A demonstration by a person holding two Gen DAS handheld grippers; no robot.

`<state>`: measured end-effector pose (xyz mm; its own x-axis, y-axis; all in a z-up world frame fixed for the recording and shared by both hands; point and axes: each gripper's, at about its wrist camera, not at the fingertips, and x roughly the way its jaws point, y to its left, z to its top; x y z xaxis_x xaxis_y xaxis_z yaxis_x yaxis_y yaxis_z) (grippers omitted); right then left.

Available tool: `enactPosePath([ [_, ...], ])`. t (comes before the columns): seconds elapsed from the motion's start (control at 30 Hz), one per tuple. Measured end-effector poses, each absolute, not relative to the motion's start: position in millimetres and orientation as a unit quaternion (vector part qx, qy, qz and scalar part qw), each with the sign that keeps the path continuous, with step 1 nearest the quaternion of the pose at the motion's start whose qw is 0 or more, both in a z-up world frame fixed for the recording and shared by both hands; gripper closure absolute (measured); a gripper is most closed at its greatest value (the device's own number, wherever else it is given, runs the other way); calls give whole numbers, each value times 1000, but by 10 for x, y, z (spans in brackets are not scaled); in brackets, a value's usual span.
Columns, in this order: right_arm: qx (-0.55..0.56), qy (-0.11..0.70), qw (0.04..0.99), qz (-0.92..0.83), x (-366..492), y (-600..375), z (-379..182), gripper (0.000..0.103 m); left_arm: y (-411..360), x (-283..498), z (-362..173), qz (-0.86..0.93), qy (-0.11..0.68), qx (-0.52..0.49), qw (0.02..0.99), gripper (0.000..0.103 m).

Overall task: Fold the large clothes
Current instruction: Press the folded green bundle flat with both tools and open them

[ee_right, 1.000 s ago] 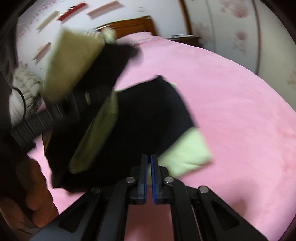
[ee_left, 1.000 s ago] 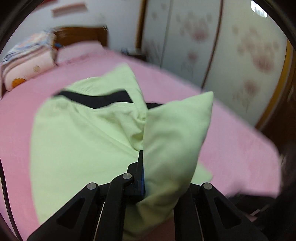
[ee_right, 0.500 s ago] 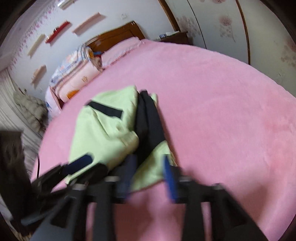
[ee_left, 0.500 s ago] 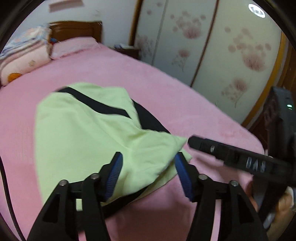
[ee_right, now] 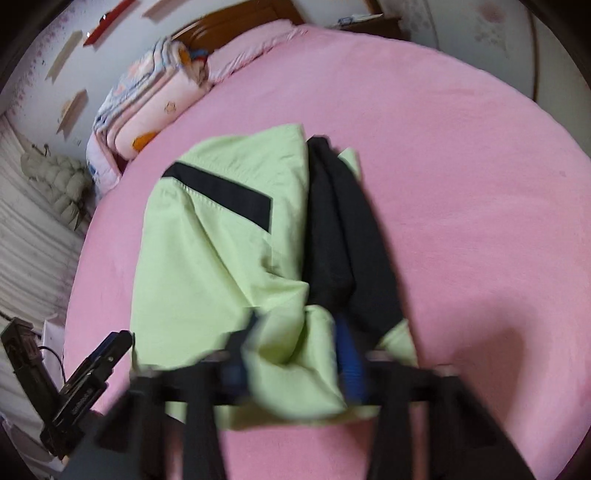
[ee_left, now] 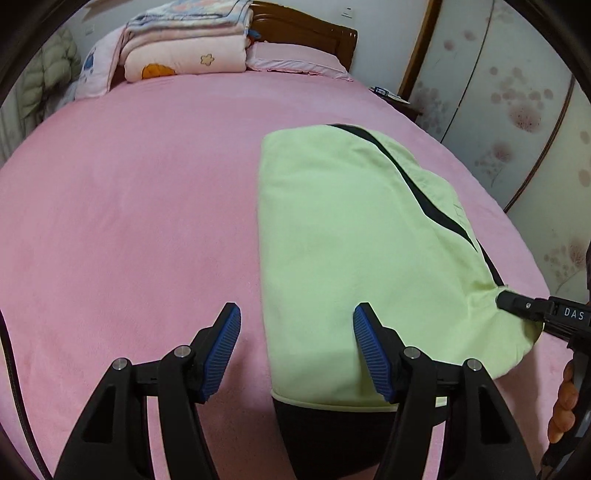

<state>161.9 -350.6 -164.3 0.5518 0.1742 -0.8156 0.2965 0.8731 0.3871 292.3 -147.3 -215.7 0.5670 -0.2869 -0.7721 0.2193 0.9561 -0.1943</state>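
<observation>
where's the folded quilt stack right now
The folded quilt stack sits at the head of the pink bed, top left in the left wrist view, against the wooden headboard and beside the pink pillow.

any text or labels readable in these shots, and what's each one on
"DAS" – white letters on the black body of the right claw, cut off by the edge of the left wrist view.
Printing on the side of the left claw, in the right wrist view – too blurred to read.
Nothing else legible.
</observation>
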Motion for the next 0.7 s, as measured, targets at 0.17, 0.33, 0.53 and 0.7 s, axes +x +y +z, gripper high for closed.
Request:
enactPosePath([
  [0.17, 222, 394, 892, -33, 1334, -3532, -1293, 91, -1602, 2865, -2163, -164, 432, -32, 886, 41],
  [0.33, 230, 422, 874, -77, 1267, -3620, -1690, 91, -1826, 2788, -2295, -174, 430, -7, 886, 37],
  [0.53, 225, 427, 870, -97, 1188, -3584, -1959, 79, -1896, 2703, -2363, -171, 414, 27, 894, 30],
  [0.7, 133, 404, 891, -157, 997, -3430, -1613, 51, -1933, 2572, -2199, -175, 421, 32, 889, 30],
])
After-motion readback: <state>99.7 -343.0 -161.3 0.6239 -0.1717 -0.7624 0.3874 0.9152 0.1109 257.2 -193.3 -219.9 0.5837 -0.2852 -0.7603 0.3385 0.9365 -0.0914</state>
